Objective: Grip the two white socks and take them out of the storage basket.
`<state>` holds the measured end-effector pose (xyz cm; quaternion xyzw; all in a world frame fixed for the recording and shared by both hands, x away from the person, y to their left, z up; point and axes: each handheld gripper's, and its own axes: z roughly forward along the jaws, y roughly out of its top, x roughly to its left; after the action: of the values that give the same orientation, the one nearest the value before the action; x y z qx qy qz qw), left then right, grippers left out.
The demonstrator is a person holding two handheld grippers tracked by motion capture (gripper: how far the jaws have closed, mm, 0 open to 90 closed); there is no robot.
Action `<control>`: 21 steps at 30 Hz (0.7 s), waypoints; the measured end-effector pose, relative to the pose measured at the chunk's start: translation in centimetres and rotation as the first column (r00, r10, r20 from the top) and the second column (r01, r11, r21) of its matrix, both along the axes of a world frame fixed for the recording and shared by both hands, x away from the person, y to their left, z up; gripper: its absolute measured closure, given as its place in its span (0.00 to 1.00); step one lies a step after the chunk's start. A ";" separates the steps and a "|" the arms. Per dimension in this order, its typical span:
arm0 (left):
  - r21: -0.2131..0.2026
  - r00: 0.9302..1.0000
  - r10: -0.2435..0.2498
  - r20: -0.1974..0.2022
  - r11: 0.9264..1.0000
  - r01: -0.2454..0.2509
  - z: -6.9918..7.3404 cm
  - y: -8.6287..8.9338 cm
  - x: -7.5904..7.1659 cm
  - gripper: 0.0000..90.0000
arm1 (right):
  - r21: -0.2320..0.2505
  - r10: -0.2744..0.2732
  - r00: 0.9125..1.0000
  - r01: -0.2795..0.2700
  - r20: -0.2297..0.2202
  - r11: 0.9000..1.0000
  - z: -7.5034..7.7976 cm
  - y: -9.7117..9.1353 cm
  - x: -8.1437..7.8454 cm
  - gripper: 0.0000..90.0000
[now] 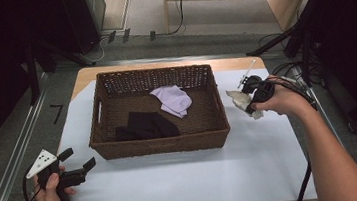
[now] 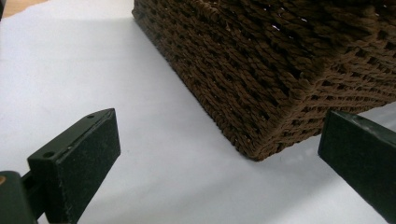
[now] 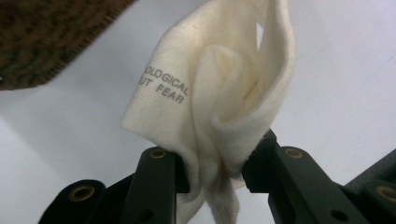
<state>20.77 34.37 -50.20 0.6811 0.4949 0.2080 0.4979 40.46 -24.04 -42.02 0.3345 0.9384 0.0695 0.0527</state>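
Pinched between the jaws of the right claw [image 3: 212, 170], a cream cloth [image 3: 219, 93] is held above the surface [image 1: 184, 175], just beside the basket [image 1: 161, 145]. Carrying it over the rim seems next. Left claw [image 1: 77, 159] is held wide, empty.

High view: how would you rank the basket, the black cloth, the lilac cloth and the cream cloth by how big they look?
1. wicker basket, largest.
2. black cloth.
3. lilac cloth, slightly smaller, a close call.
4. cream cloth, smallest, bunched and partly hidden in the right gripper.
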 end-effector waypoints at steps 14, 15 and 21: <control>-0.001 1.000 0.001 0.001 1.000 -0.001 0.0 0.0 0.0 0.00 | -0.047 -0.056 0.998 0.054 -0.040 0.997 -4.2 -1.6 0.3 0.77; -0.001 1.000 0.001 0.001 1.000 -0.001 0.0 0.0 0.0 0.00 | -0.047 -0.055 0.998 0.053 -0.034 0.997 -4.4 -1.7 0.3 0.77; 0.000 1.000 0.001 0.001 1.000 -0.001 0.0 0.0 0.0 0.00 | -0.026 -0.073 0.997 0.072 -0.035 0.997 -5.1 -2.0 0.1 0.75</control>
<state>20.76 34.37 -50.20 0.6806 0.4950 0.2087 0.4981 40.54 -26.08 -47.14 0.3687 0.9272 0.0500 0.0422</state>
